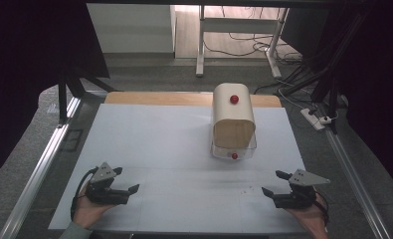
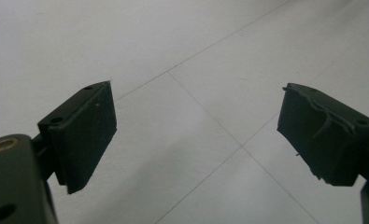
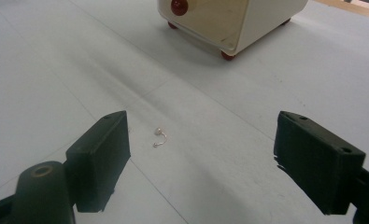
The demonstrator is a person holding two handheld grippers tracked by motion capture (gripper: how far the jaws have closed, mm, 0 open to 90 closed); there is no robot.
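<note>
Both black two-jaw tongs, left and right, gape empty; tiny curved silver earring on white worktop could skid off closing pads.

Your two grippers sit low at the near corners of the white mat, well apart, with open mat between them. The one obstacle is a wooden box standing toward the far right. A tiny earring lies just ahead of your right gripper's wide jaws.
</note>
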